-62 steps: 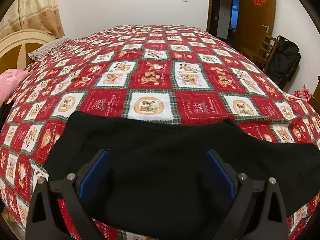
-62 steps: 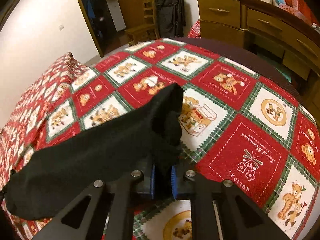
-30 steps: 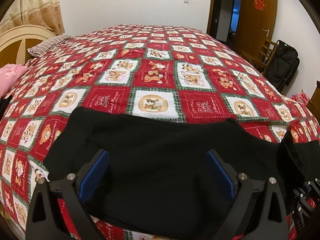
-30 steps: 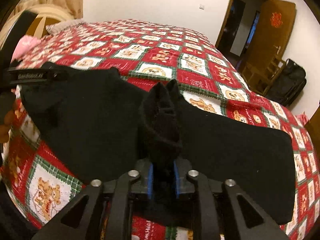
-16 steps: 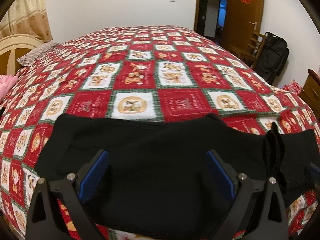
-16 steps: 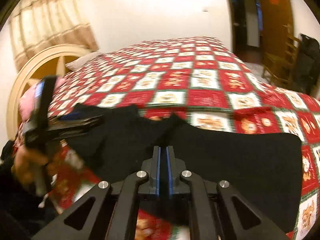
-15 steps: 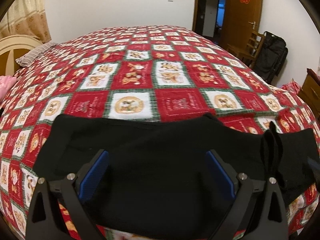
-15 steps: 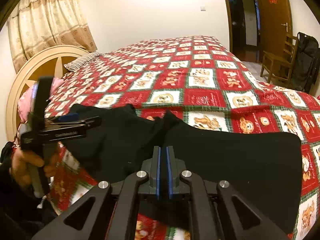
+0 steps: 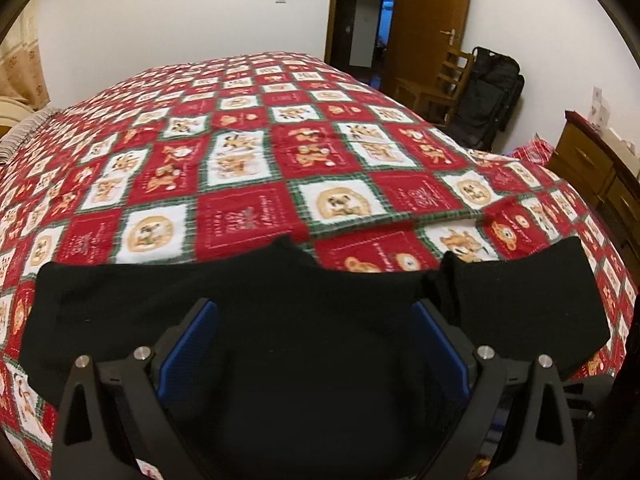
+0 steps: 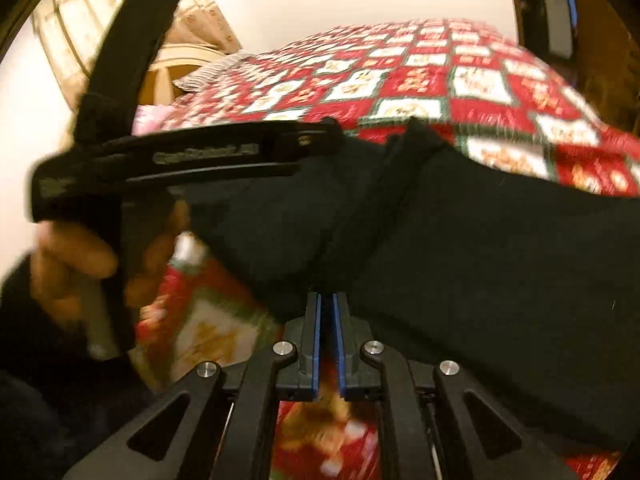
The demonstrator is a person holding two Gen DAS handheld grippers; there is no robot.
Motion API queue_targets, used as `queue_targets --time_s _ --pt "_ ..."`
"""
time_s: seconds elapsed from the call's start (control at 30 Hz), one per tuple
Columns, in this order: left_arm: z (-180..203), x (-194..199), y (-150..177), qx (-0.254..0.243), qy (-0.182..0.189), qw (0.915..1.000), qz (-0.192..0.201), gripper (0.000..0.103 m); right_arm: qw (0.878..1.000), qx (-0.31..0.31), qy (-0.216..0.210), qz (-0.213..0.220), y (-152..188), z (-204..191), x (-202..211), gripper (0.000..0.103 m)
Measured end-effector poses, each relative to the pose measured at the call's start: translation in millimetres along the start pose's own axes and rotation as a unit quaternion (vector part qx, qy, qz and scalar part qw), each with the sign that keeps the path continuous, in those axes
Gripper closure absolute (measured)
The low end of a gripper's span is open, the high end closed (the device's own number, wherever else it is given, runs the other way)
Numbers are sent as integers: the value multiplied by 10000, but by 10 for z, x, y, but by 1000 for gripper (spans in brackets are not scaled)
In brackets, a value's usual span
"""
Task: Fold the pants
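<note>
The black pants (image 9: 312, 320) lie spread across the near edge of the bed, with a raised fold (image 9: 444, 280) at the right. My left gripper (image 9: 314, 348) is open, its blue pads wide apart just above the cloth. In the right wrist view, the pants (image 10: 480, 248) fill the middle and right. My right gripper (image 10: 326, 312) is shut on a pinched ridge of the pants that runs away from the fingers. The left gripper's body (image 10: 168, 160) and the hand holding it show at the left, over the pants' left end.
The bed carries a red, white and green patchwork quilt (image 9: 256, 168). A pillow and pink cloth (image 10: 156, 114) lie at the headboard side. A wooden chair and black bag (image 9: 488, 96) stand by the door, a wooden dresser (image 9: 592, 164) at the right.
My right gripper has carried the pinched pants end leftward, close to the left gripper. The left gripper has stayed open over the cloth and turned slightly right.
</note>
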State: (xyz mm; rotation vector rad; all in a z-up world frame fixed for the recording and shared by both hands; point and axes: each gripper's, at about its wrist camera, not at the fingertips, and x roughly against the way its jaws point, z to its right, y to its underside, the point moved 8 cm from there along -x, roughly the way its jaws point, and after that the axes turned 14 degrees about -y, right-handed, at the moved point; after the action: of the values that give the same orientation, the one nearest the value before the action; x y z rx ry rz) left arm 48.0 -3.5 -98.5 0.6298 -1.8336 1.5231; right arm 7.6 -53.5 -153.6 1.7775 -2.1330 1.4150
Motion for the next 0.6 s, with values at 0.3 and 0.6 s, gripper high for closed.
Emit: queue_targets --time_s 0.3,0.6 --pt "418 192 -125 -342 190 9988 285 4 9670 -501 2051 1424 -429 922 1425 96" --pt "668 -44 256 -567 -220 9977 -284 5 9555 -1040 2554 1044 -346 1594 1227 96"
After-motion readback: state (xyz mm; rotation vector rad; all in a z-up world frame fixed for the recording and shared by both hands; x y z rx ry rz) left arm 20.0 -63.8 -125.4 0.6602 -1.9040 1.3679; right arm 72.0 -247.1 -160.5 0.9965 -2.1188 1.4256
